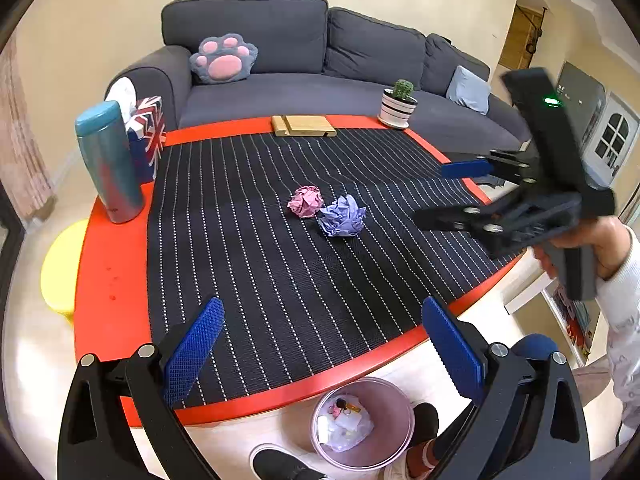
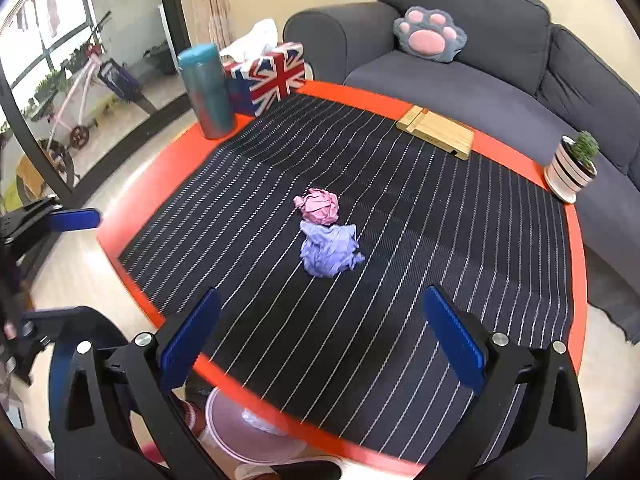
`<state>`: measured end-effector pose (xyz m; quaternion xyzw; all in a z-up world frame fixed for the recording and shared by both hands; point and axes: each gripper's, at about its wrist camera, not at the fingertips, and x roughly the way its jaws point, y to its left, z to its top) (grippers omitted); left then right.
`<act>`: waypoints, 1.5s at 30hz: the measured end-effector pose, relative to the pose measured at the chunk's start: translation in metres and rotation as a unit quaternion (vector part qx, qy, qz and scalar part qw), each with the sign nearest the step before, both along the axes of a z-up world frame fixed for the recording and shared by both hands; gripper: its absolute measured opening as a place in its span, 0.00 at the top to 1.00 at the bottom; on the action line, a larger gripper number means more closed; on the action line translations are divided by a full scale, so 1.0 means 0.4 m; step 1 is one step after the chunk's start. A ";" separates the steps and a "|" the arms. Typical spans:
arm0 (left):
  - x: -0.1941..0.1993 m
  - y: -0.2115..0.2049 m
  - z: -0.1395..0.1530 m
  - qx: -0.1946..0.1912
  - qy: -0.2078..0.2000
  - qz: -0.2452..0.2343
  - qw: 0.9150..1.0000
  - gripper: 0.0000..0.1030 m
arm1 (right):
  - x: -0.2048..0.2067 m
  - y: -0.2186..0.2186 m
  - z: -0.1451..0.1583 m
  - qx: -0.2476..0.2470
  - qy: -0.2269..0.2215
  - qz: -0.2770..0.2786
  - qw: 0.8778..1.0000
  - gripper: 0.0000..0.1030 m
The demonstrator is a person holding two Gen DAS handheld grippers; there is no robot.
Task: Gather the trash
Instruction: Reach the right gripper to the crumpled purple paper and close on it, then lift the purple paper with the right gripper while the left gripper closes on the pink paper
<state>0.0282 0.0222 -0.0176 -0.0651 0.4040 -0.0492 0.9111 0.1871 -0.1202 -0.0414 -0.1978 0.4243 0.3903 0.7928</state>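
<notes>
Just crumpled pink wad (image 2: pixel 318 205) touching crumpled lilac wad (image 2: pixel 330 250)

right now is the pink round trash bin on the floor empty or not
Not empty: the pink round trash bin beside the red table already holds white wrappers and small scraps.

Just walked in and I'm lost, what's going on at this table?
A person is holding two-finger tongs in each hand over a red table covered by a black striped mat. Both the left tongs and the right tongs are open and empty. Two pieces of trash sit mid-mat, apparently touching: a crumpled pink paper ball and a crumpled lavender paper ball. A pink wastebasket on the floor by the near edge already holds some rubbish.
</notes>
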 end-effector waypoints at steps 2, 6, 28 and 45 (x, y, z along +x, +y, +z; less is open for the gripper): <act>-0.001 0.004 -0.001 -0.001 0.001 0.003 1.000 0.07 | 0.021 0.025 -0.017 -0.009 0.008 0.006 1.000 0.04; -0.002 0.014 -0.008 -0.003 0.004 0.007 1.000 0.07 | 0.067 0.076 -0.056 -0.027 0.029 0.014 0.999 0.04; 0.013 0.056 -0.041 -0.015 0.016 0.014 1.000 0.07 | 0.165 0.192 -0.223 -0.104 0.073 0.029 0.992 0.52; 0.089 0.041 -0.024 -0.003 0.008 -0.003 1.000 0.07 | 0.152 0.101 -0.139 -0.047 0.065 0.000 0.997 0.61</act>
